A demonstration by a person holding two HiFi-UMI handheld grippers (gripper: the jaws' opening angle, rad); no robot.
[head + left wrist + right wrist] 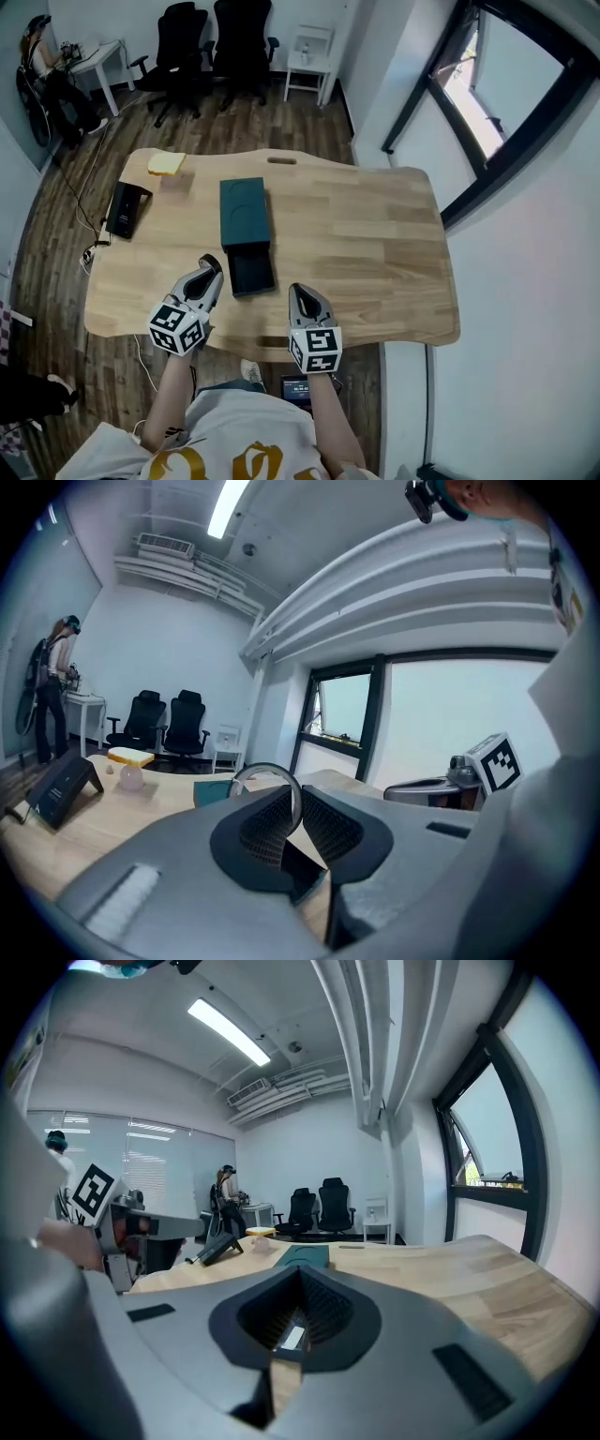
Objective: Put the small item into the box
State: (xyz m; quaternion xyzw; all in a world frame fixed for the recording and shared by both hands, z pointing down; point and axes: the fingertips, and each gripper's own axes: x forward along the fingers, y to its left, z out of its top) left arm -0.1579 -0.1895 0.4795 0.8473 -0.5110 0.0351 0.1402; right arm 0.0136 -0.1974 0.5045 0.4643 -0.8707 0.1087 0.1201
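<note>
A dark teal box (244, 211) lies in the middle of the wooden table (375, 234), with its open tray (251, 270) drawn out toward me. The box also shows as a teal slab (214, 789) past the left jaws and as a low teal shape (305, 1256) in the right gripper view. My left gripper (214, 266) hovers at the tray's left edge, shut on a thin silver ring (265, 769) that loops up above the jaw tips (298, 810). My right gripper (298, 292) sits just right of the tray's near end. In its own view the right gripper (298, 1312) has its jaws together and holds nothing.
A yellow sponge (166, 164), a small pink item (175, 181) and a black stand (125, 208) sit at the table's far left. Office chairs (202, 42) and a white side table (309, 61) stand beyond. A person (42, 56) is at the back left. The window wall runs along the right.
</note>
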